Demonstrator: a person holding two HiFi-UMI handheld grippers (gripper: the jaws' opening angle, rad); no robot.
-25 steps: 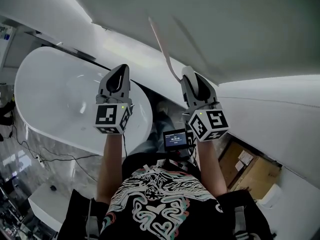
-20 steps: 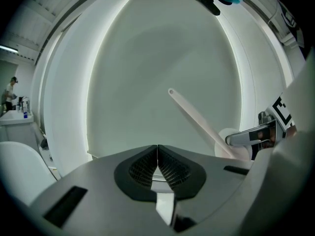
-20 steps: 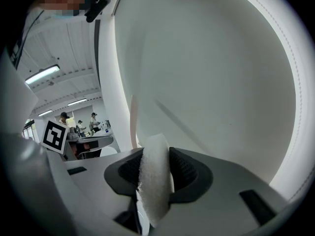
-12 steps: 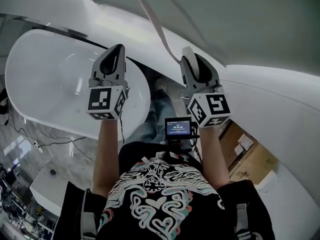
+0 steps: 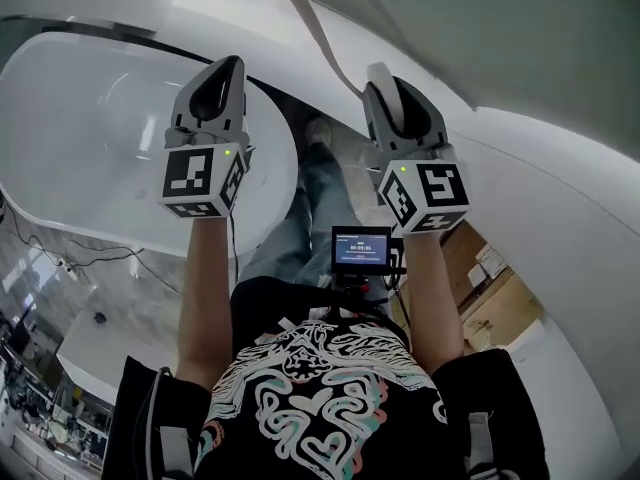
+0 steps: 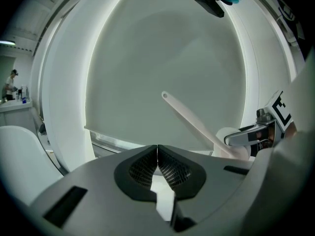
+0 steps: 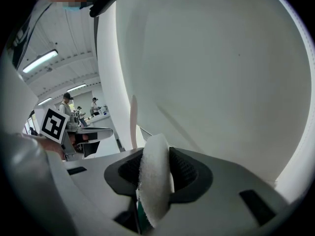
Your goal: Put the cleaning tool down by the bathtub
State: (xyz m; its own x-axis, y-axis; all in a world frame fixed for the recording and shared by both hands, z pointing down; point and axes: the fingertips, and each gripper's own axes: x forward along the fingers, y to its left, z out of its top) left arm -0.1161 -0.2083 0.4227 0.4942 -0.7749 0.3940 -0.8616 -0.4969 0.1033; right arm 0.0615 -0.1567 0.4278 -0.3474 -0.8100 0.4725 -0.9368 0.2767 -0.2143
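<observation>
Far to the left of the left gripper [image 5: 222,68] the white bathtub [image 5: 90,128] spreads out. Its rounded end curves under that gripper's tips, and black cables [image 5: 60,258] trail on the floor by its near edge. Only the left gripper view shows this gripper's jaws: they are pressed together with nothing between them. The same view shows the cleaning tool [image 6: 189,119] off to the right, with its pale handle slanting away from the right gripper [image 6: 256,132]. Between the two grippers, the head view shows a narrow strip of floor [image 5: 300,118] with the person's legs [image 5: 315,193] standing in it. This strip is the only open lane between the tub's rim and the wall [image 5: 520,48]. A small screen [image 5: 362,248] sits just behind the right gripper's marker cube. The right gripper view shows the jaws about half apart, clamped on the tool's fuzzy white pad [image 7: 155,181]. The handle [image 7: 133,122] rises ahead of the pad to the left. The tool is held up in the air, not set down by the tub. The wall crowds close on the right of that gripper, and cardboard boxes [image 5: 490,308] lie behind it to the right.
</observation>
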